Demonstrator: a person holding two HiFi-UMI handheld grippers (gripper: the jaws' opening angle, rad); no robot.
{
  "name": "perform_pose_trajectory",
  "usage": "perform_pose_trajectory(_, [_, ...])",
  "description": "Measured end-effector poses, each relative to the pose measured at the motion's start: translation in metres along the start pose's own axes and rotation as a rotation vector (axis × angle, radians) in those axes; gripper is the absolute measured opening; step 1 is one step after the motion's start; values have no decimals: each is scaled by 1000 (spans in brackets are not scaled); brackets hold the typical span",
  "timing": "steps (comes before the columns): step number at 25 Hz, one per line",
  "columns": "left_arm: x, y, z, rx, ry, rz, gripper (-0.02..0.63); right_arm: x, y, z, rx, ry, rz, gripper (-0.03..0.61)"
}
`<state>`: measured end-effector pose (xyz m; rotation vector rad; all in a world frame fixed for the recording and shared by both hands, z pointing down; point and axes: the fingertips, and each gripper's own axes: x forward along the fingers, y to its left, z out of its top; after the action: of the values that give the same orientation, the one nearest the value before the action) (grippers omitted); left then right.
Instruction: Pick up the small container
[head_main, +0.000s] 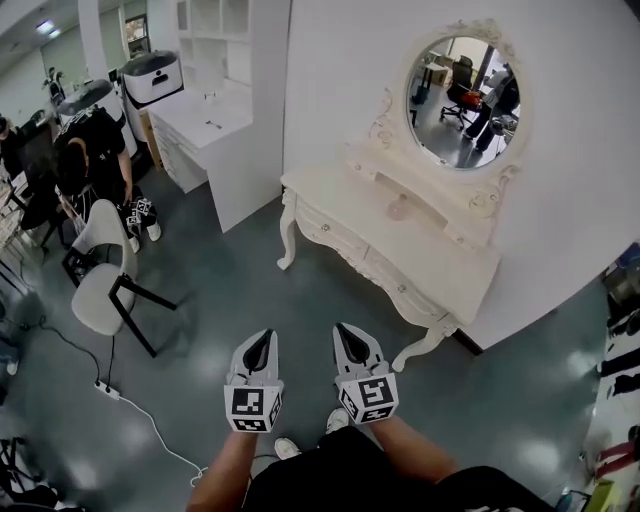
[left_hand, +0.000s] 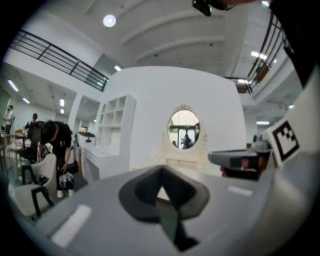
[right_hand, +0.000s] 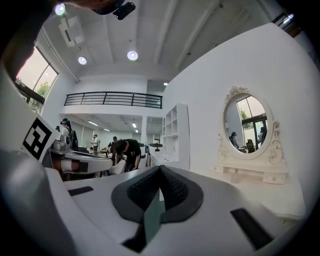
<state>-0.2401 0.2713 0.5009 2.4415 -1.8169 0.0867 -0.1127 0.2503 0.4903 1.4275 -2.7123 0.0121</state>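
The small container (head_main: 398, 208), a pale pink see-through item, stands on the white vanity table (head_main: 440, 270) below the oval mirror (head_main: 462, 97). It is well ahead of both grippers. In the head view my left gripper (head_main: 258, 346) and right gripper (head_main: 350, 340) hang side by side over the grey floor, pointing toward the vanity. Both are shut with nothing between their jaws. The left gripper view shows its dark pads (left_hand: 162, 192) pressed together, with the mirror (left_hand: 184, 129) far ahead. In the right gripper view the ribbed pads (right_hand: 159, 192) also meet, and the mirror (right_hand: 247, 125) is at the right.
A white chair (head_main: 100, 265) stands at the left, with a person in black (head_main: 92, 150) bending behind it. A white cabinet unit (head_main: 215, 140) lines the wall left of the vanity. A power strip (head_main: 108, 390) and its cable lie on the floor at lower left.
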Motion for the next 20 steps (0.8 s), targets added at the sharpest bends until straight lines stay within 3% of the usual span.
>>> perform_pose_trajectory(6, [24,5,12,17,-19,-3,6,24,-5,14,-71,-51,28,-5])
perform_pose_trajectory(20, [144,3,31,74,-3,24,6,101,-106,22,-14,-78,49,-5])
